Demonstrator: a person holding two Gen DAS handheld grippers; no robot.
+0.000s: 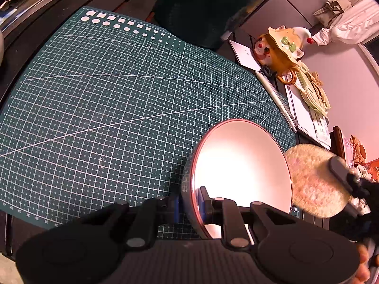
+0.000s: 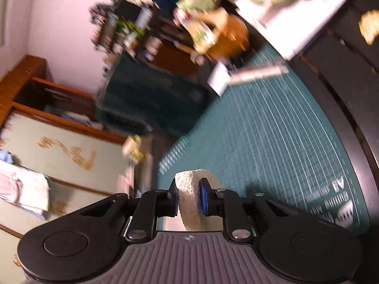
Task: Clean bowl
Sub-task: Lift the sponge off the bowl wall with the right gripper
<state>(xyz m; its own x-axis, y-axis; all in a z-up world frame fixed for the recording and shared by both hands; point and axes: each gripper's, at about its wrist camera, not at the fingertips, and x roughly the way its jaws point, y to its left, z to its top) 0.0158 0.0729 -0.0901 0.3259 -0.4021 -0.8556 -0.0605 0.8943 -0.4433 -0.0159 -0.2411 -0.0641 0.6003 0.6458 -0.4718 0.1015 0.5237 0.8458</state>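
A white bowl (image 1: 241,165) with a reddish rim is tilted on its side above the green cutting mat (image 1: 106,99). My left gripper (image 1: 190,207) is shut on the bowl's rim at its lower edge. A fluffy round cream sponge pad (image 1: 315,182) sits just right of the bowl, held by my right gripper, whose black finger (image 1: 341,172) crosses it. In the right wrist view my right gripper (image 2: 188,201) is shut on the sponge pad (image 2: 189,203), seen edge-on between the blue pads. The bowl does not show in that view.
A dog figurine with a yellow hat (image 1: 279,47), white papers, a pen (image 1: 277,99) and scissors lie past the mat's right edge. A dark teal cushion (image 1: 201,11) stands at the far end. The right wrist view is motion-blurred, showing the mat (image 2: 272,130) and a wooden cabinet (image 2: 47,99).
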